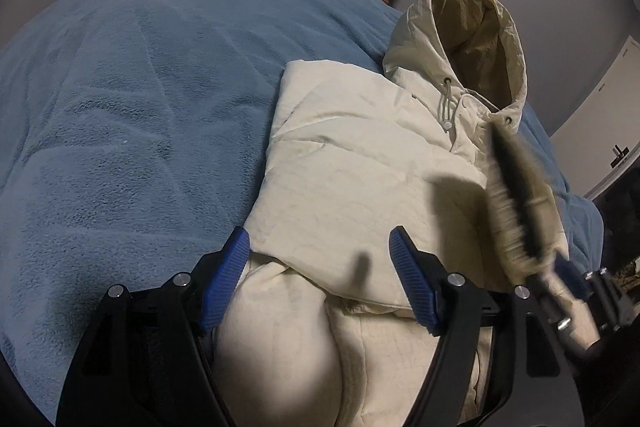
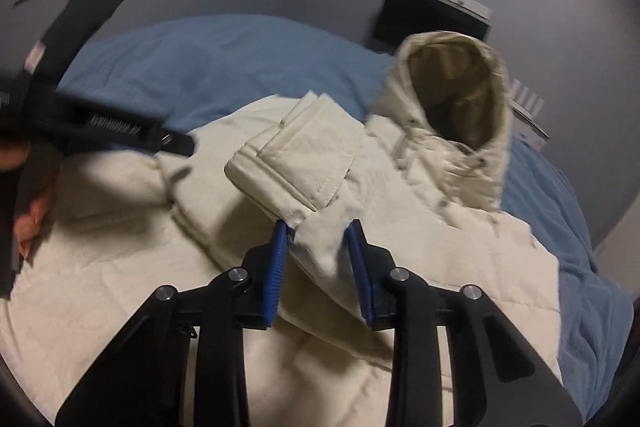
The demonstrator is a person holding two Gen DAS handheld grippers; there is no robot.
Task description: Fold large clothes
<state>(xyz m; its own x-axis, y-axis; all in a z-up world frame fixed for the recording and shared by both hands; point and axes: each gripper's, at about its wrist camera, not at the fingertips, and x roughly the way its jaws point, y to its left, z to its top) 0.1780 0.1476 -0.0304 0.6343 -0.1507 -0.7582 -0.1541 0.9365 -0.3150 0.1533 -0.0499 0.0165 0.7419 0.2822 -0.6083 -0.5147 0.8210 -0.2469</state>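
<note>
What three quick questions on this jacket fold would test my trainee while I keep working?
1. True or false: the left gripper has its jaws shut on the cream jacket.
2. Which part of the jacket sits between the jaws of the right gripper?
A. the hood
B. the sleeve
C. the drawcord
3. Fill in: the jacket lies on a ____ blanket.

Key:
1. False: the jaws stand wide open over the jacket, holding nothing.
2. B: the jaws are closed on the sleeve, near its cuff, while the hood stands upright beyond.
3. blue
</note>
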